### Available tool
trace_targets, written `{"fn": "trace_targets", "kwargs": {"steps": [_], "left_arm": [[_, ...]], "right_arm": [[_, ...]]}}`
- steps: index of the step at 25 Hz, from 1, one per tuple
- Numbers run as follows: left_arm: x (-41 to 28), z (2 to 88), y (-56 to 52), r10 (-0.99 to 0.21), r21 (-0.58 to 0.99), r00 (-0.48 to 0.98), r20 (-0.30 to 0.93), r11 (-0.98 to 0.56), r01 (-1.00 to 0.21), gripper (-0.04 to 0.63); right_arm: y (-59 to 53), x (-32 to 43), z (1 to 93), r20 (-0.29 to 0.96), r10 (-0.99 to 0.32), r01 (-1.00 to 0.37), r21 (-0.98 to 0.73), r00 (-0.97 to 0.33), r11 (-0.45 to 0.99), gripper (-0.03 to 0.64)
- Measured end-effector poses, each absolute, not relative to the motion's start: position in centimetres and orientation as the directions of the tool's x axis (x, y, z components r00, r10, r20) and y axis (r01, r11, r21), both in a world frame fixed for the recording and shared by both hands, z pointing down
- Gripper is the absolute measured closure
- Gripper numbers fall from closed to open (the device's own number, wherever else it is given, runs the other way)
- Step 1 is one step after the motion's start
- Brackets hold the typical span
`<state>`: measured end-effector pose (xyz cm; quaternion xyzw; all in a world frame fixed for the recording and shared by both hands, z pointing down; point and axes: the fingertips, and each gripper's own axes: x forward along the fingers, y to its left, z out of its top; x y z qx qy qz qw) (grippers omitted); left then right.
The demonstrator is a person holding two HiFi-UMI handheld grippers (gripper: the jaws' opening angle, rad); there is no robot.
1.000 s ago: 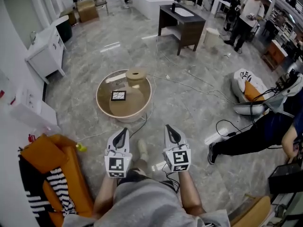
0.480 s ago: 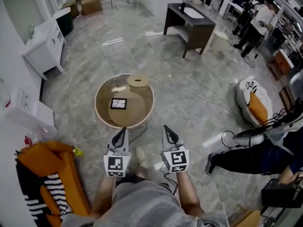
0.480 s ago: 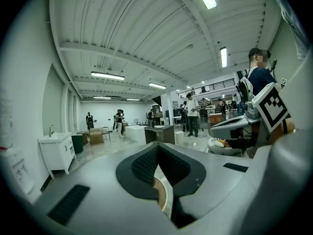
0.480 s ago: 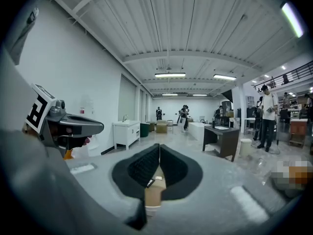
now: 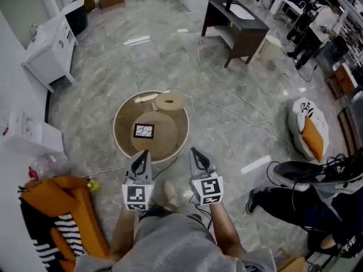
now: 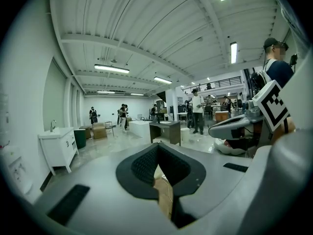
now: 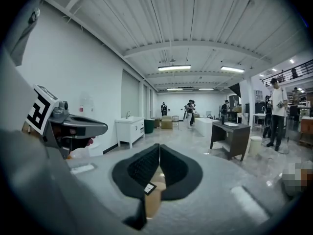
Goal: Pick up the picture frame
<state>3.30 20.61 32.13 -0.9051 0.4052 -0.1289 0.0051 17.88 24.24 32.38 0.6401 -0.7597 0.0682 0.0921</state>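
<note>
The picture frame [image 5: 143, 131], black with a white cracked pattern, lies flat on a round wooden table [image 5: 120, 136] ahead of me. A lighter wooden disc [image 5: 169, 101] sits at the table's far edge. My left gripper [image 5: 142, 153] and right gripper [image 5: 194, 151] are held side by side, their tips just short of the table's near rim. Both are shut and hold nothing. In the right gripper view the frame [image 7: 149, 188] shows low below the shut jaws of the right gripper [image 7: 159, 146]. The left gripper [image 6: 158, 145] shows only tabletop [image 6: 164, 196] below its jaws.
An orange chair with a striped cushion [image 5: 51, 214] stands at my left, with a plastic bottle [image 5: 45, 164] and white box [image 5: 28, 135] beyond it. Cables [image 5: 227, 95] cross the floor. A dark desk [image 5: 235, 21] is far ahead. A seated person's leg [image 5: 283, 204] is at right.
The table and frame have drawn nearer in the head view. Both grippers travelled forward together and now nearly reach the table's rim. Their jaws stayed shut.
</note>
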Motion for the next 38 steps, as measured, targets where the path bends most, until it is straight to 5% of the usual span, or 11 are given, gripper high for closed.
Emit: {"fn": "trace_targets", "kwargs": {"steps": [17, 38], "left_arm": [[-2.8, 32.8, 9.7, -0.838, -0.08, 0.506, 0.204, -0.529, -0.845, 0.578], [-9.9, 35.4, 4.0, -0.95, -0.068, 0.119, 0.29, -0.144, -0.987, 0.578]], "right_arm": [[11.1, 11.8, 33.0, 0.27, -0.897, -0.929, 0.03, -0.349, 0.37, 0.615], [-1.4, 3.5, 36.2, 0.314, -0.649, -0.683, 0.001, -0.693, 0.73, 0.615]]}}
